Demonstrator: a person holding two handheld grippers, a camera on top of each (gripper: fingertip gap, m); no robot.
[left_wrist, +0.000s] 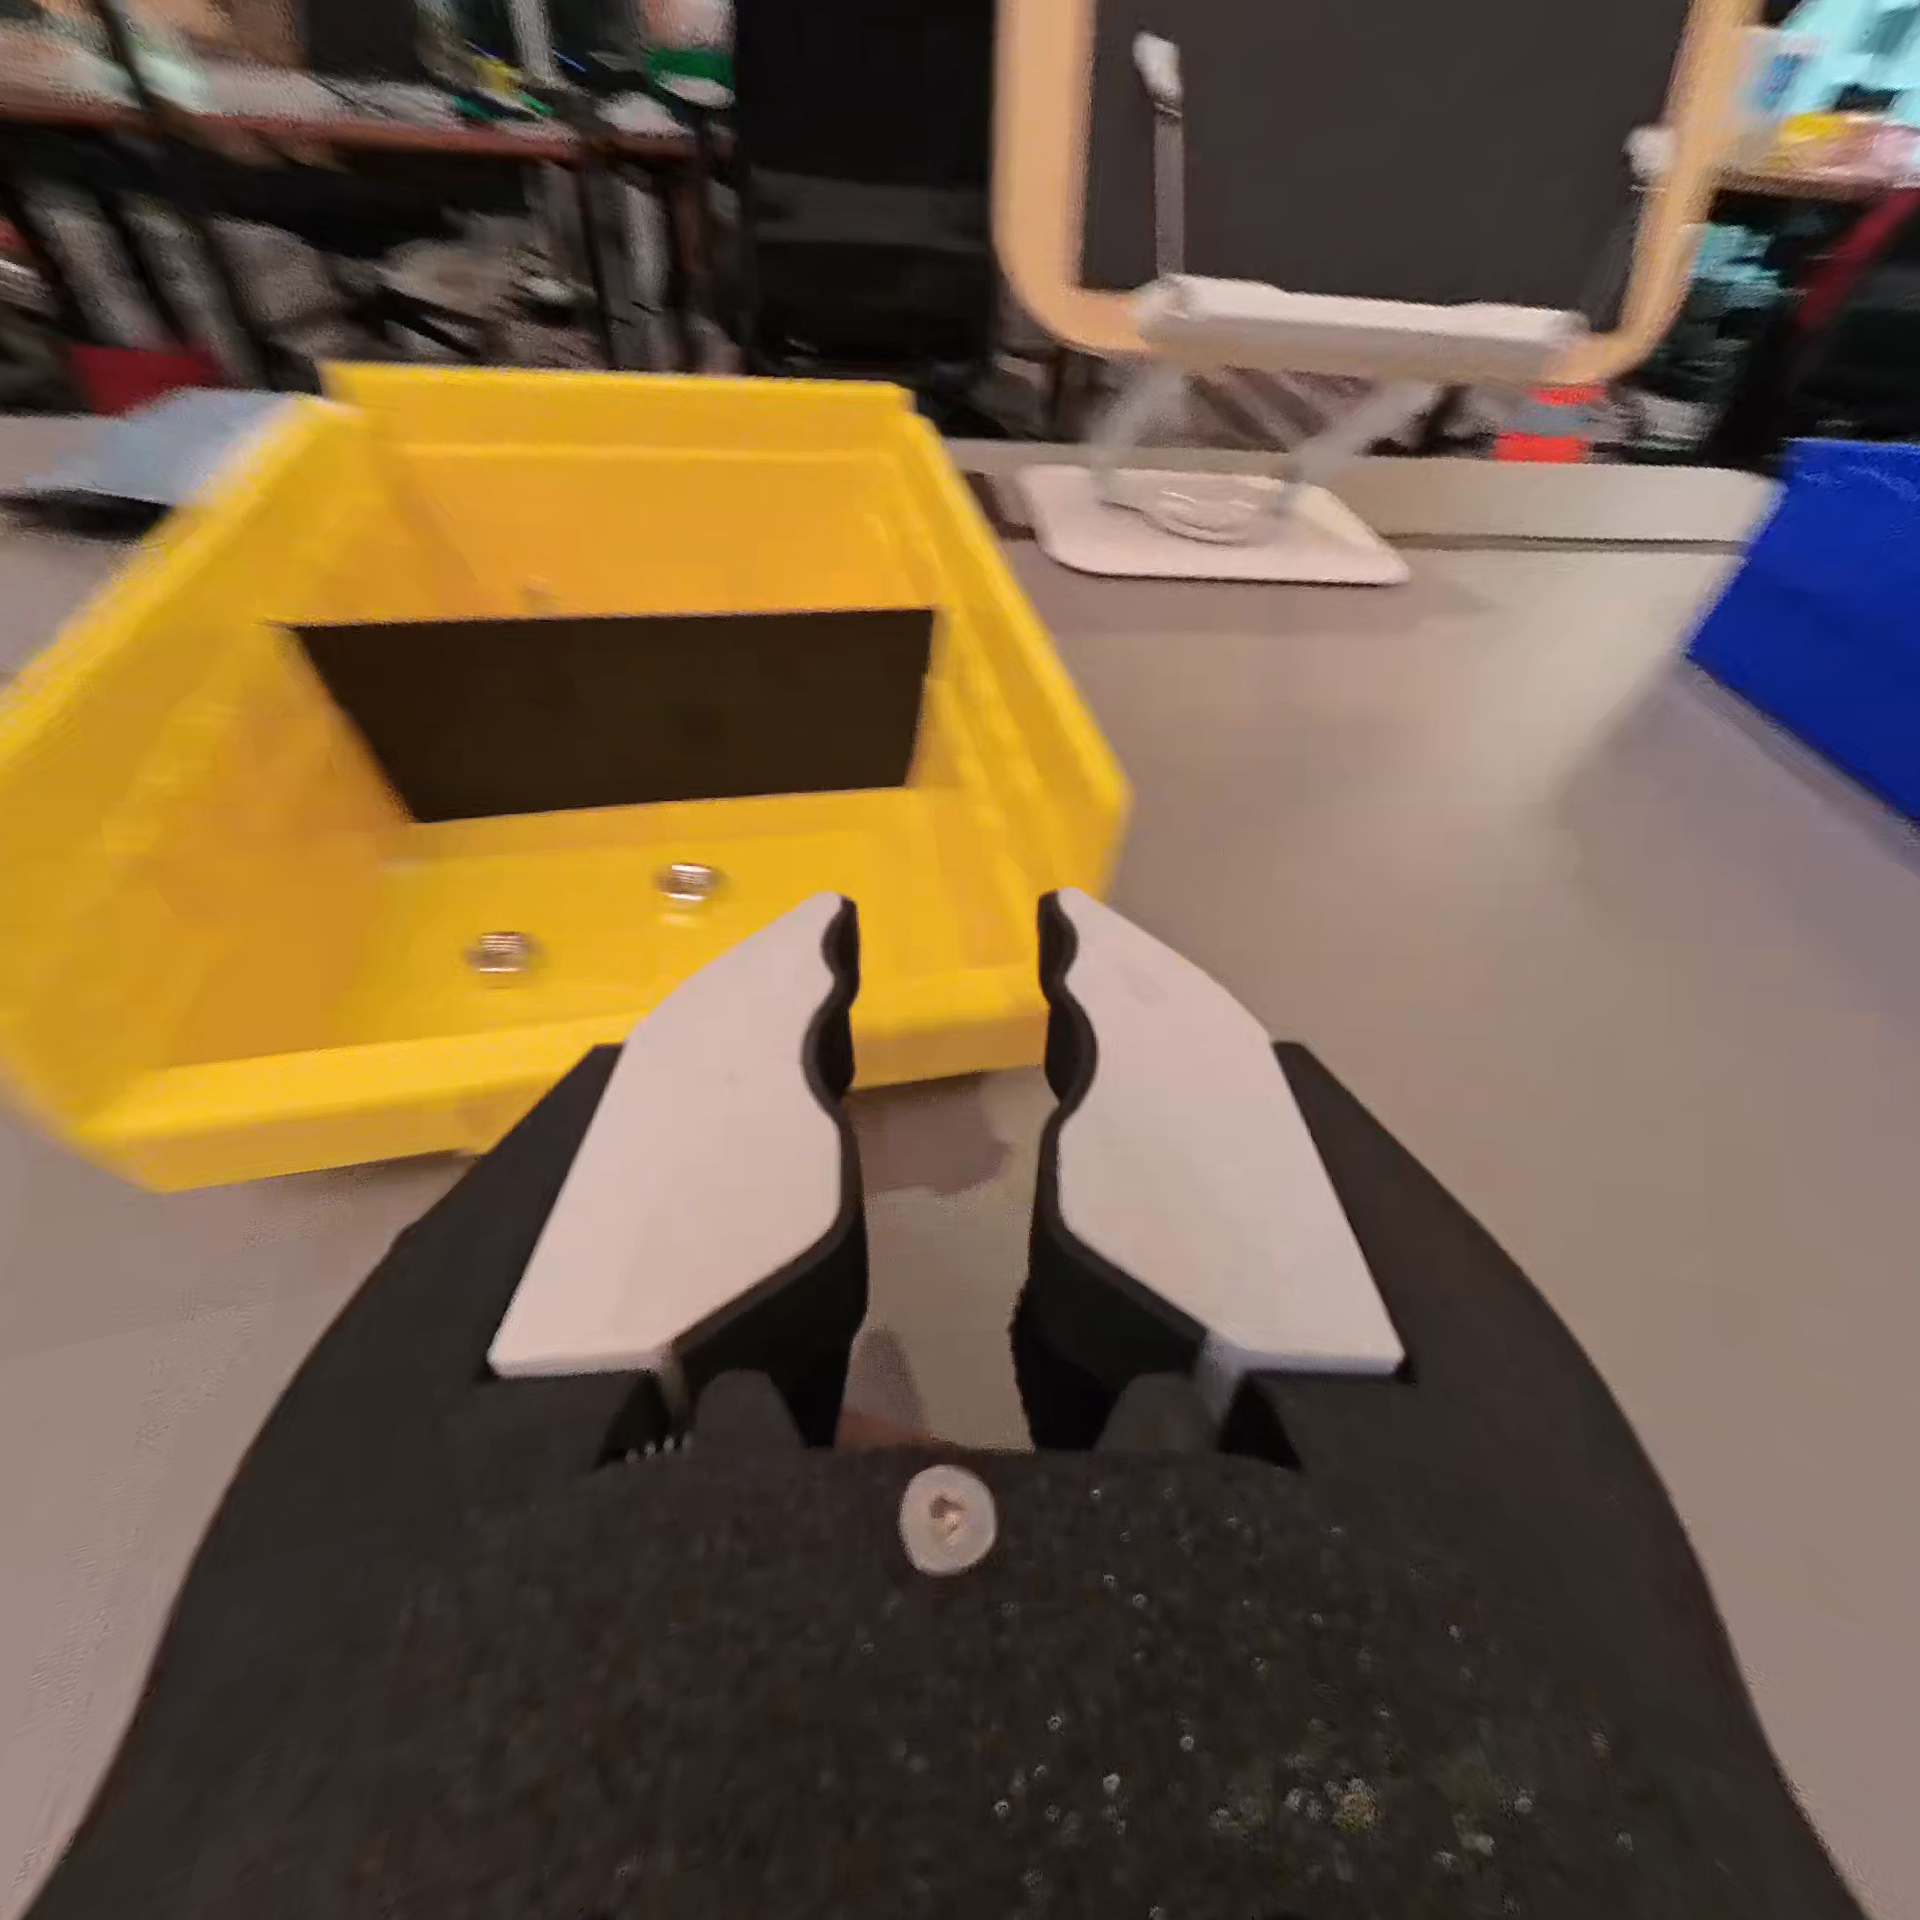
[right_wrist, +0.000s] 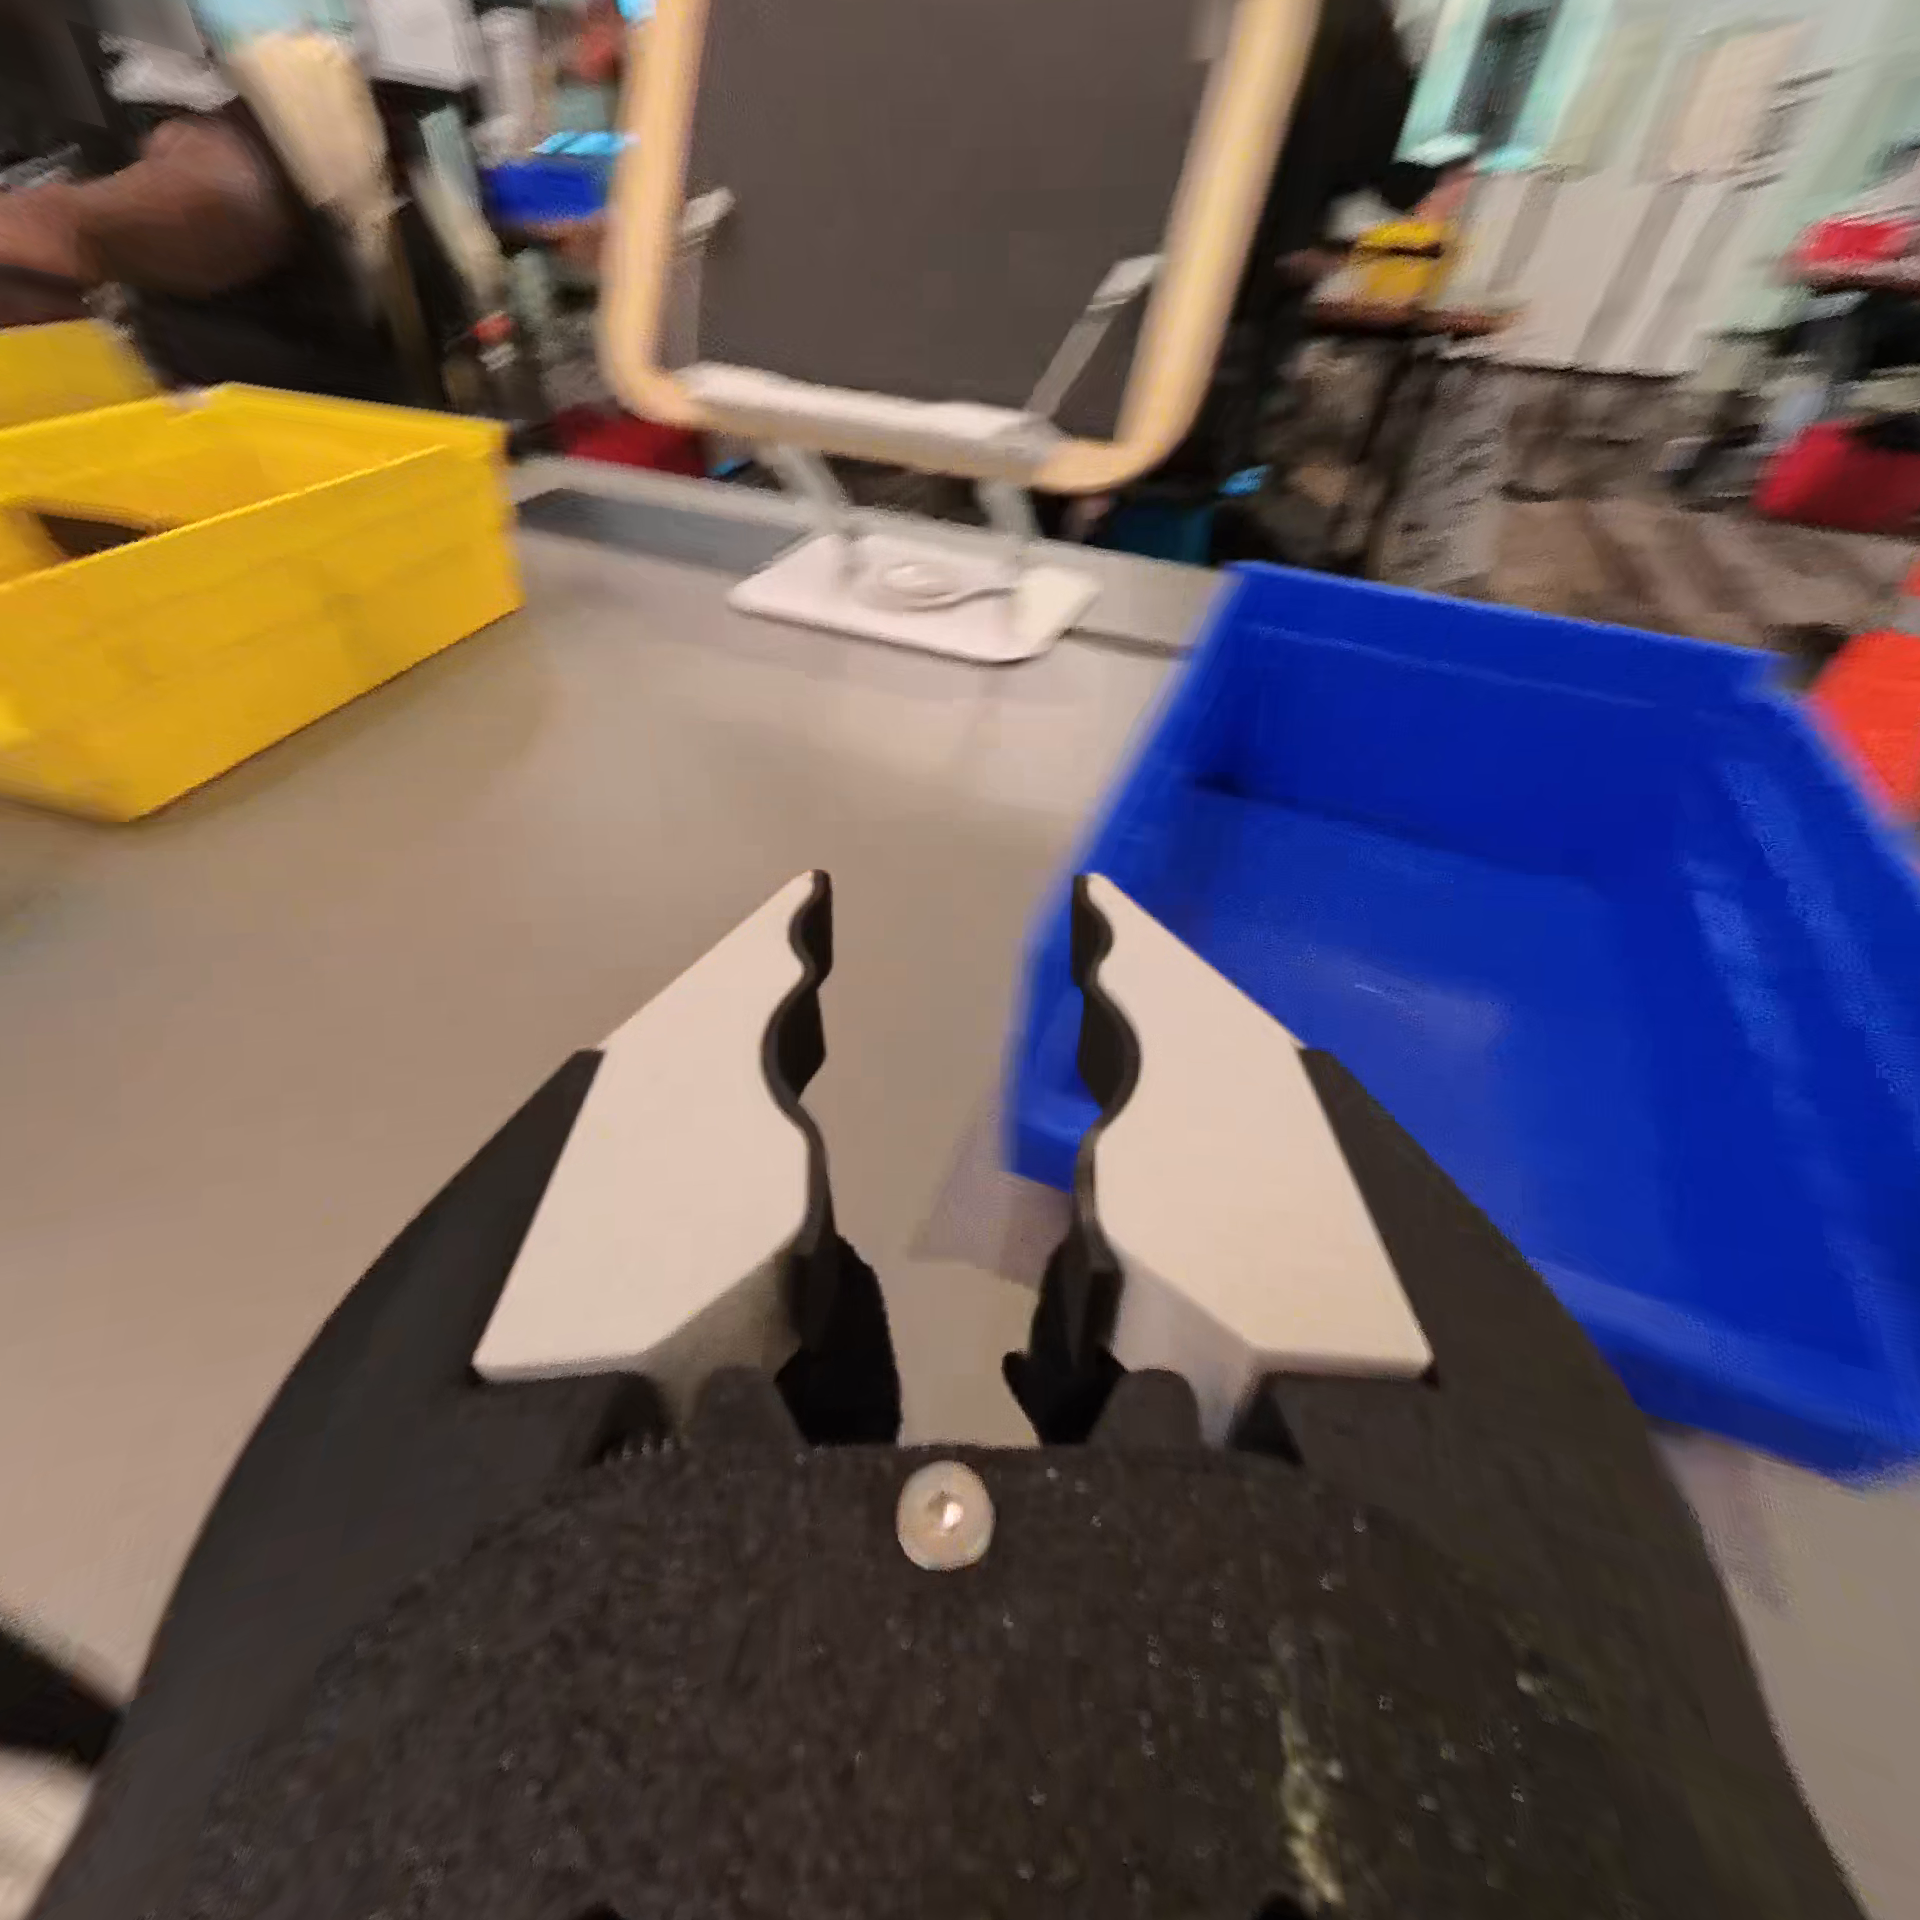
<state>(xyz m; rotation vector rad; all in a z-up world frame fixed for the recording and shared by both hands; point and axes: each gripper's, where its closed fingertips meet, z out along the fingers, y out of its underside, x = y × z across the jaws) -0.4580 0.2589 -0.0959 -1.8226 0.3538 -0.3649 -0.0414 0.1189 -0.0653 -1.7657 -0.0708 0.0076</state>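
Two sets of tongs over a grey tabletop (left_wrist: 1455, 831), both parted with nothing between the pads. Left tongs (left_wrist: 948, 914) hovering at the front lip of a yellow bin (left_wrist: 260, 883), tips apart over its near right corner, not touching it as far as can be told. Two small silvery nuts (left_wrist: 499, 954) (left_wrist: 686, 886) lying on the bin floor, just left of the tongs' tips and in front of a black divider (left_wrist: 623, 717) standing across the bin. Right tongs (right_wrist: 951, 904) gaping a bit wider, sitting just beside the near left corner of a blue bin (right_wrist: 1507, 987); right pad in front of the bin's wall, left pad over bare tabletop, no contact visible. Blue bin interior looks bare. Yellow bin well off to the left of the blue one in the right wrist view. Beyond both bins, a tablet-like dark screen with a pale frame (right_wrist: 935, 208) on a white stand (right_wrist: 914, 592). Everything pretty blurry, background clutter too smeared to make out.
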